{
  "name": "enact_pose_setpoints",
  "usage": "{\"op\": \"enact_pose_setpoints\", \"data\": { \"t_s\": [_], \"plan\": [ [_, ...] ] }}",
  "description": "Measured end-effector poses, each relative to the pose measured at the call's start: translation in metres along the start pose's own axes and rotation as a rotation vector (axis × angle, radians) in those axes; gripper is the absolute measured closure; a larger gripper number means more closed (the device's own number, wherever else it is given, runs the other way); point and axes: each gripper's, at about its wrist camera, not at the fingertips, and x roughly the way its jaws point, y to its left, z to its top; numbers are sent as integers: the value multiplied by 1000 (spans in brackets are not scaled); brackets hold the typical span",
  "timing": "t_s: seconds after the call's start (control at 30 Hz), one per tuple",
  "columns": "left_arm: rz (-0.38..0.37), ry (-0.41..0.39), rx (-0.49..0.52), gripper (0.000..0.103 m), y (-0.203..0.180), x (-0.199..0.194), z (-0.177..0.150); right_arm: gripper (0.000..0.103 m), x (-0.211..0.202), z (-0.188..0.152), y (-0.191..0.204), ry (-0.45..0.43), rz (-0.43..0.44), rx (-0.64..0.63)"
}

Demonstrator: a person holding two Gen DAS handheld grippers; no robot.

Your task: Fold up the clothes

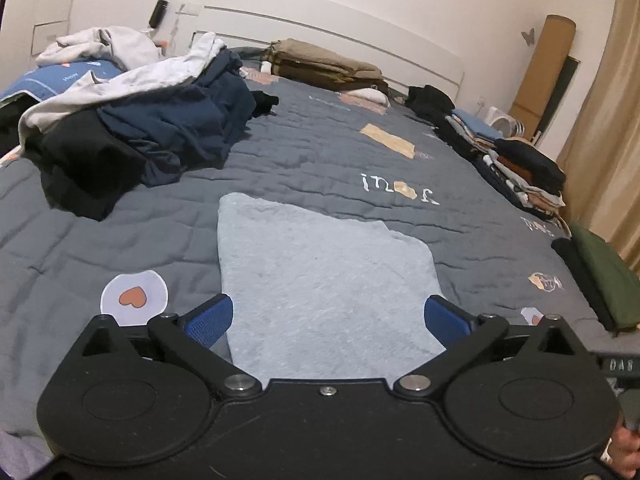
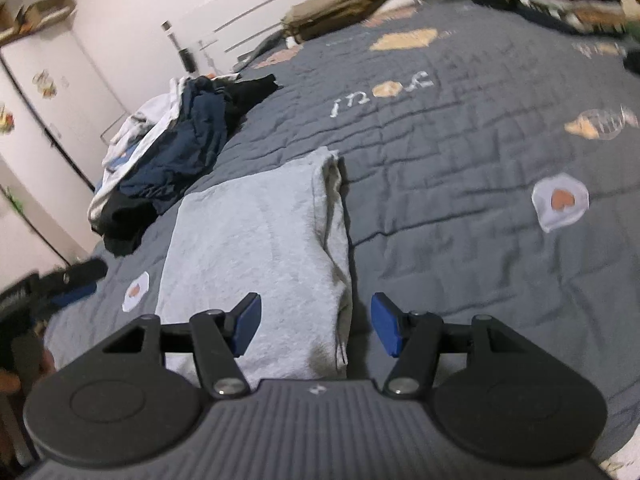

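I am steering two hand-held claws over a bed covered by a grey quilt (image 1: 304,152). Directly under and ahead of both lies a light grey garment (image 1: 320,276), folded into a flat rectangle on the quilt.

My left claw (image 1: 329,316) is spread wide, with the garment's near end showing between its blue pads (image 1: 210,318). It holds nothing; whether the pads brush the cloth, I cannot tell. My right claw (image 2: 316,328) is also apart and empty, with the garment's right folded edge (image 2: 338,240), where stacked layers show, running between its fingers.

What could go wrong: if I pinch that layered edge and catch only the top layer, the fold could peel open. A lift from one side alone could let the rectangle sag and skew. The right view is blurred, so I could misjudge the edge.

Farther ahead and left of both claws sits a loose heap of navy, black and pale clothes (image 1: 132,128), just beyond the garment; a careless sweep could drag it in. Far ahead to the right of the left claw, folded stacks (image 1: 516,168) line the bed's edge, with a brown folded pile (image 1: 324,66) by the headboard.
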Motion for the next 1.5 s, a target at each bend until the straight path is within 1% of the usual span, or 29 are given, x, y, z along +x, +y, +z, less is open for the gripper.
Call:
{"op": "enact_pose_setpoints", "data": {
  "t_s": [0.1, 0.17, 0.3, 0.33, 0.4, 0.5, 0.63, 0.7, 0.87, 1.1, 1.27, 1.43, 1.5],
  "plan": [
    [26, 8, 0, 0, -3, 2, 0, 43, -2, -1, 6, -3, -3, -41],
    [32, 24, 4, 0, -3, 4, 0, 43, 0, -2, 2, 10, 9, -16],
    [63, 32, 54, 0, -12, 2, -3, 43, 1, 0, 5, 26, 4, -17],
    [68, 35, 63, 0, -14, 2, -4, 43, 0, 0, 7, 17, -1, -30],
    [75, 44, 75, 0, -17, 2, -6, 43, -2, 0, 10, 11, -19, -46],
    [91, 65, 92, 0, -19, 7, -10, 43, -2, 1, 12, 25, -27, -51],
    [104, 63, 111, 0, -23, 4, -13, 43, -1, 4, 15, 49, -38, -60],
    [110, 61, 120, 0, -24, 2, -15, 43, -4, 6, 18, 46, -36, -80],
    [130, 56, 130, 0, -29, -1, -17, 43, -11, 10, 19, 33, -53, -81],
    [171, 28, 178, 0, -37, -9, -30, 43, -17, 8, 21, 34, -57, -97],
    [177, 18, 153, 0, -39, -19, -34, 43, -18, 6, 20, 41, -38, -105],
    [205, 24, 127, 0, -39, -26, -38, 43, -15, 3, 19, 54, -34, -127],
    [229, 28, 124, 0, -39, -28, -41, 43, -14, 3, 18, 57, -35, -124]
  ]
}}
